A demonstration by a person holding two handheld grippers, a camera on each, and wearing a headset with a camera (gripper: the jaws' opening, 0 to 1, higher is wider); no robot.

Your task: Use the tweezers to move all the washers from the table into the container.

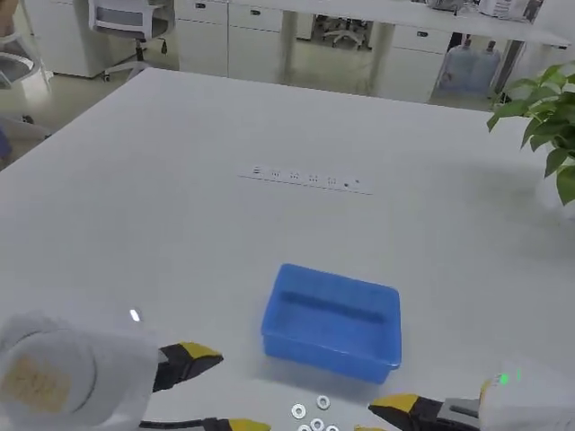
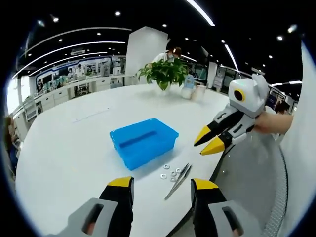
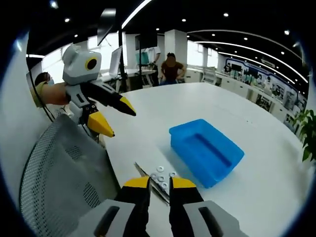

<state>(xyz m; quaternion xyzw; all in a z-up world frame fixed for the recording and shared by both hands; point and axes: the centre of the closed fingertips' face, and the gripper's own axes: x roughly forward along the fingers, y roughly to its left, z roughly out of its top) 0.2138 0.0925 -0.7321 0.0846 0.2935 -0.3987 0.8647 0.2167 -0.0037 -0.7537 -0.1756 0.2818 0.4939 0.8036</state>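
Note:
A blue container (image 1: 332,323) stands empty on the white table (image 1: 180,224). Several small washers (image 1: 310,415) lie just in front of it, near the table's front edge. In the left gripper view the metal tweezers (image 2: 178,180) lie beside the washers (image 2: 170,173), with the container (image 2: 143,140) behind. My left gripper (image 2: 163,185) hovers above them, jaws wide apart and empty. My right gripper (image 3: 159,183) hangs over the tweezers (image 3: 145,175) and washers (image 3: 160,177), with a narrow gap between its jaws and nothing held. Each gripper faces the other: right gripper (image 2: 208,141), left gripper (image 3: 114,118).
A flush power strip (image 1: 305,177) sits mid-table. A potted plant (image 1: 548,117) stands at the far right edge. A grey mesh chair back (image 3: 59,173) is close by the table's front edge. People stand far behind, beyond the table.

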